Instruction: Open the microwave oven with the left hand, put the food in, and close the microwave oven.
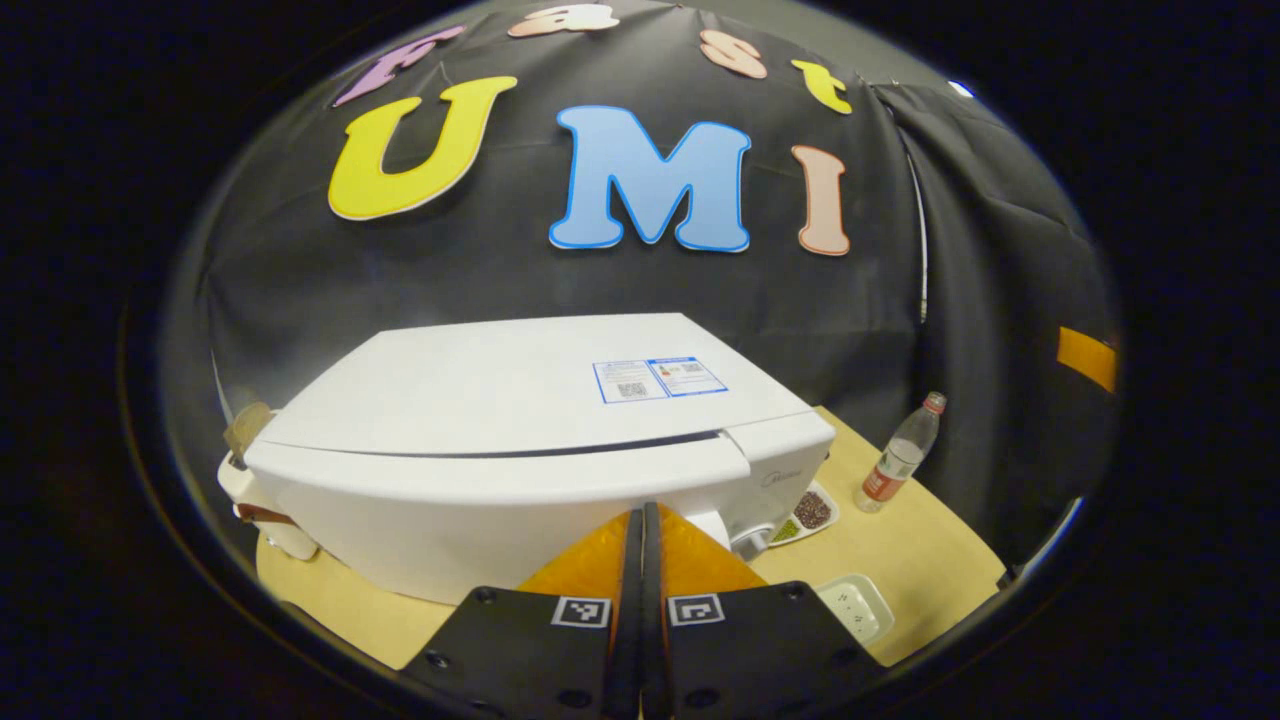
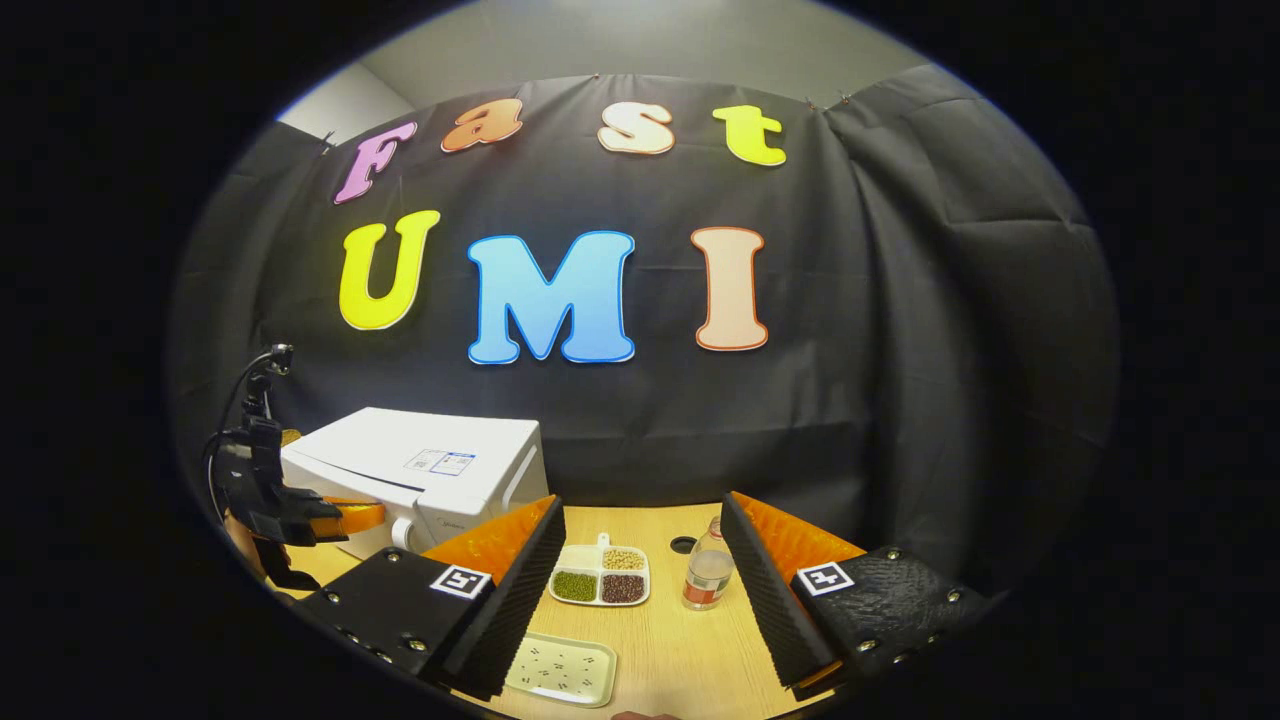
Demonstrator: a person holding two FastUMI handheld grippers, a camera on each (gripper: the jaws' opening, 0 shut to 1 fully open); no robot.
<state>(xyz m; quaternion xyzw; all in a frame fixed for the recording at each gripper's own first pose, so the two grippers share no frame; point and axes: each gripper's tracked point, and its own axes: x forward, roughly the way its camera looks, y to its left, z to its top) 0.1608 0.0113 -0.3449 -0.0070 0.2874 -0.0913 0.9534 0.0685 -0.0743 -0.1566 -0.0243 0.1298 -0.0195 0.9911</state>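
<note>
- Left tongs (image 1: 641, 560): clenched on nothing, nosed up to the microwave's front, likely to work the door.
- Microwave (image 2: 420, 470): white, door closed, at the bench's left end.
- Tray (image 2: 600, 577): three compartments of beans and grains, just right of the microwave; presumably the food.
- Bottle (image 2: 708, 575): upright beside the tray.
- Right tongs (image 2: 640, 560): released, hovering over the bench (image 2: 680, 650), facing the tray.
- Plate (image 2: 560, 670): near edge.

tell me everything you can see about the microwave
The microwave is a white, glossy box that looks like plastic or painted metal, with a label on its flat top. It stands upright on the wooden table against the black cloth, door closed. The left gripper, jaws together, is at its front; contact can't be told.
</note>
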